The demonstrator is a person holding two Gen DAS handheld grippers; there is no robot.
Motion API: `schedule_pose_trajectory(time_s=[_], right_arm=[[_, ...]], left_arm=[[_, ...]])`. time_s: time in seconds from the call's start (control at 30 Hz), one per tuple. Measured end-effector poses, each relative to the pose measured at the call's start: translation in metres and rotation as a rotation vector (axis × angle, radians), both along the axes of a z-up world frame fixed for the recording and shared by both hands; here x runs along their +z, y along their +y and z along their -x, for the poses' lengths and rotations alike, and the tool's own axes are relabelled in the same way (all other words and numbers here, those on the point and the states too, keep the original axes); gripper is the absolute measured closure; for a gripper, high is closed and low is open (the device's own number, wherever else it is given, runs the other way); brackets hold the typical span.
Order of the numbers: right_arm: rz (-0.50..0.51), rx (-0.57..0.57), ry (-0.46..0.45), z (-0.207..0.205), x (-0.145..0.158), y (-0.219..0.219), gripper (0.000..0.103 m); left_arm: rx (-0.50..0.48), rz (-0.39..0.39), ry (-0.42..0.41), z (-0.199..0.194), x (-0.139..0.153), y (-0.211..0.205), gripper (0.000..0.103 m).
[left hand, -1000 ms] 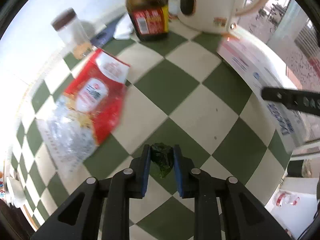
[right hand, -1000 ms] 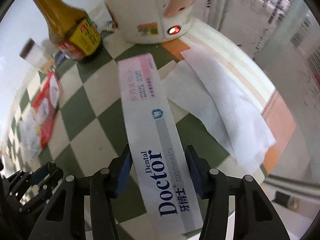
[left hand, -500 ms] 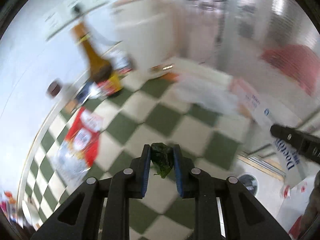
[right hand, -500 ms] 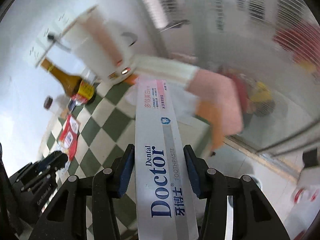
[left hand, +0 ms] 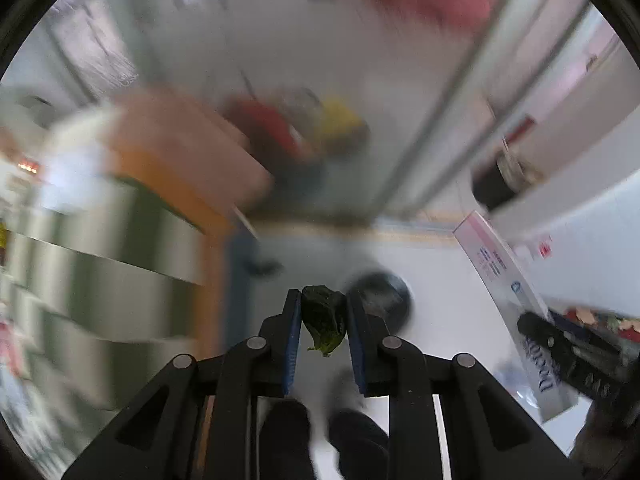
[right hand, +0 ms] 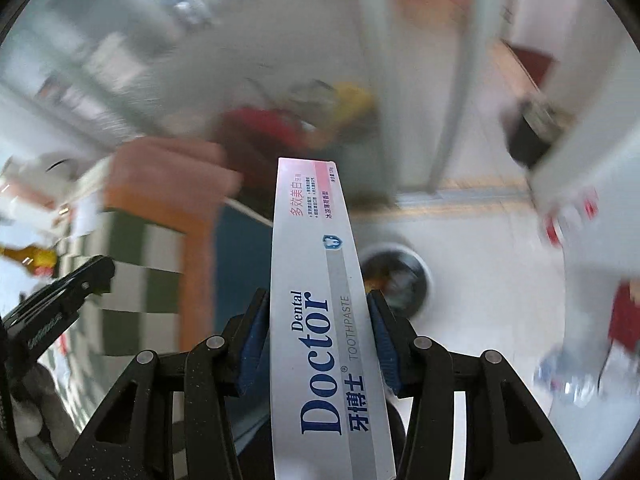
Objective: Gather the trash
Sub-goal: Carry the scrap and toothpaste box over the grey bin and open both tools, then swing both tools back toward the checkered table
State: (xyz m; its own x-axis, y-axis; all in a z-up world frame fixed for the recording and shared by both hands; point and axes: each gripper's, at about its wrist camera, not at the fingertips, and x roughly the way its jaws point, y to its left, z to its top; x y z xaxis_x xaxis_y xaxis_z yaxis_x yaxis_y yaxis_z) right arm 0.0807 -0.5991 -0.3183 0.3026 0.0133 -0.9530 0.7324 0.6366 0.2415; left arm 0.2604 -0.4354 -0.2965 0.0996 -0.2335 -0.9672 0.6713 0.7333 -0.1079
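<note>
My left gripper (left hand: 323, 304) is shut on a small dark green scrap (left hand: 324, 320) and holds it in the air past the table edge. My right gripper (right hand: 316, 300) is shut on a long white and pink toothpaste box (right hand: 316, 288) marked "Dental Doctor". The box also shows at the right of the left wrist view (left hand: 512, 300). A round dark bin (right hand: 400, 280) with trash inside stands on the white floor beyond the box. In the left wrist view the bin (left hand: 380, 300) lies just behind the scrap.
The green and white checkered table (right hand: 136, 276) with its orange edge is at the left, blurred. The left gripper's body shows at the left of the right wrist view (right hand: 60, 304). A plastic bottle (right hand: 568, 376) lies on the floor at the right.
Both grippers have swung off the table to the right and now hang over the floor near the bin, each still holding its item. The bottle, kettle and red packet have left the view.
</note>
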Motion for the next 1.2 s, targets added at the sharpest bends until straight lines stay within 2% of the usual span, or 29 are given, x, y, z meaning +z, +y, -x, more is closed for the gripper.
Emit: schedule_pose_trajectory(time_s=[0.13, 0.17, 0.37, 0.43, 0.5, 0.53, 0.57, 0.6, 0.63, 0.67, 0.7, 0.77, 0.87, 1.0, 1.2], right_arm=[[-0.081, -0.065, 0.085, 0.045, -0.086, -0.026, 0.052], [-0.114, -0.08, 0.11, 0.055, -0.119, -0.031, 0.052], [-0.301, -0.153, 0.182, 0.087, -0.283, -0.054, 0.052], [-0.322, -0.152, 0.195, 0.085, -0.319, -0.059, 0.052], [-0.353, -0.153, 0.199, 0.082, -0.364, -0.067, 0.052], [-0.362, -0.147, 0.203, 0.079, -0.376, -0.07, 0.052], [-0.372, -0.138, 0.213, 0.073, -0.395, -0.073, 0.052], [-0.377, -0.131, 0.226, 0.069, -0.407, -0.075, 0.051], [-0.383, -0.123, 0.248, 0.065, -0.424, -0.078, 0.051], [-0.382, -0.119, 0.263, 0.063, -0.432, -0.079, 0.043], [-0.37, -0.122, 0.267, 0.063, -0.436, -0.08, 0.024], [-0.332, -0.134, 0.257, 0.064, -0.435, -0.079, 0.004], [-0.277, -0.143, 0.275, 0.07, -0.419, -0.077, 0.002], [-0.185, -0.135, 0.291, 0.07, -0.384, -0.069, 0.0], [-0.083, -0.122, 0.26, 0.075, -0.29, -0.054, 0.0]], left_arm=[[-0.027, -0.09, 0.124, 0.022, -0.104, -0.044, 0.084], [-0.034, -0.124, 0.149, 0.029, -0.139, -0.056, 0.084], [-0.089, -0.26, 0.254, 0.053, -0.285, -0.102, 0.084], [-0.11, -0.298, 0.263, 0.055, -0.323, -0.111, 0.08], [-0.121, -0.291, 0.295, 0.054, -0.355, -0.121, 0.079], [-0.13, -0.297, 0.297, 0.055, -0.365, -0.124, 0.079], [-0.141, -0.31, 0.287, 0.053, -0.377, -0.128, 0.072], [-0.142, -0.318, 0.27, 0.05, -0.386, -0.129, 0.056], [-0.138, -0.315, 0.26, 0.047, -0.39, -0.126, 0.045], [-0.13, -0.313, 0.247, 0.044, -0.394, -0.124, 0.022], [-0.118, -0.309, 0.236, 0.04, -0.395, -0.121, 0.008], [-0.102, -0.3, 0.223, 0.037, -0.391, -0.114, 0.007], [-0.101, -0.311, 0.173, 0.037, -0.375, -0.104, 0.007], [-0.096, -0.308, 0.086, 0.043, -0.334, -0.089, 0.007], [-0.084, -0.264, 0.001, 0.055, -0.241, -0.069, 0.007]])
